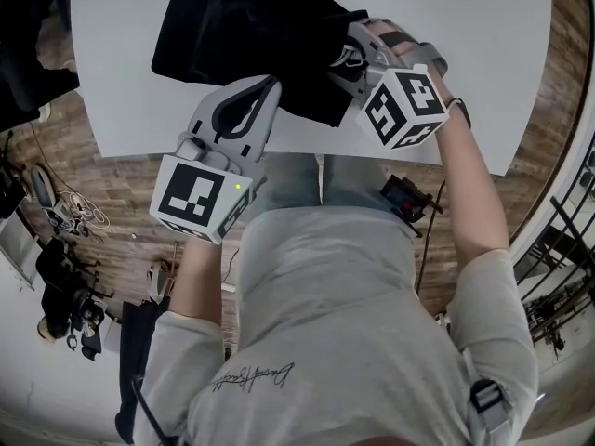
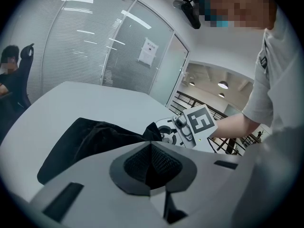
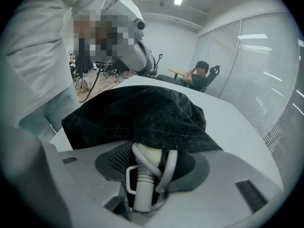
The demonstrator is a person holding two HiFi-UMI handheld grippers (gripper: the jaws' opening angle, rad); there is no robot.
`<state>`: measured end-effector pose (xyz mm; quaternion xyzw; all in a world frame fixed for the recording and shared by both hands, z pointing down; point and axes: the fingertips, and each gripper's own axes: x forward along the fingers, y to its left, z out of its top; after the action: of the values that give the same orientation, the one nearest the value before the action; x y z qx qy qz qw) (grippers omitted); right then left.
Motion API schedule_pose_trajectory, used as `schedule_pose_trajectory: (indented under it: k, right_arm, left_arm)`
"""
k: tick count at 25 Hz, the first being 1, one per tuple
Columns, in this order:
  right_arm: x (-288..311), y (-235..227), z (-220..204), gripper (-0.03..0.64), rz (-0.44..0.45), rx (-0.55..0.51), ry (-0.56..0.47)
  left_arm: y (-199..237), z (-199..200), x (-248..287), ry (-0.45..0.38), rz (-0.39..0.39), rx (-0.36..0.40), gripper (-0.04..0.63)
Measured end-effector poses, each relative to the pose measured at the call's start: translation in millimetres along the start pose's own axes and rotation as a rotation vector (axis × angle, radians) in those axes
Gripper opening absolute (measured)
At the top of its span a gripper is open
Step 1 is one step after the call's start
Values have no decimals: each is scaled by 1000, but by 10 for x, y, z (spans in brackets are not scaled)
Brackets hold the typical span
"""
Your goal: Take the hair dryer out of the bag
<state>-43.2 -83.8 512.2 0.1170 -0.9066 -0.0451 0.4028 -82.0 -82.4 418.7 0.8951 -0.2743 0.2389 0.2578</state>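
Grey T-shirt (image 1: 344, 323); grey left claw (image 1: 267, 89), right claw (image 1: 348, 52), black-and-white marker cubes (image 1: 197, 198).

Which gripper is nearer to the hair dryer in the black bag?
Right. The right gripper has its fingers on both sides of the hair dryer at the mouth of the bag; the left gripper is shut on the bag's edge.

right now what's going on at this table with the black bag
A person is working on a black fabric bag that lies on the white table, using two hand-held grippers. The left claw is shut on the bag's near edge, pinning it. The right claw stands open around the cream handle end of the hair dryer and its grey cord, which poke out of the bag's mouth. The rest of the dryer is hidden under the fabric, so it is not out yet.
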Motion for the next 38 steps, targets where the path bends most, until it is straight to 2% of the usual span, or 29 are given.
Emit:
schedule_pose_trajectory:
  k: [14, 25, 30, 38]
  right_arm:
    - [-267, -28, 0, 216, -52, 79, -39]
    - [-166, 61, -274, 221, -49, 96, 23]
    - [-183, 35, -250, 238, -52, 102, 33]
    - [-70, 26, -225, 266, -3, 73, 99]
  left_arm:
    - [53, 47, -21, -8, -6, -8, 12]
    - [63, 24, -69, -5, -9, -10, 12]
    - [50, 51, -49, -10, -12, -15, 12]
    - [-1, 60, -17, -17, -20, -19, 12]
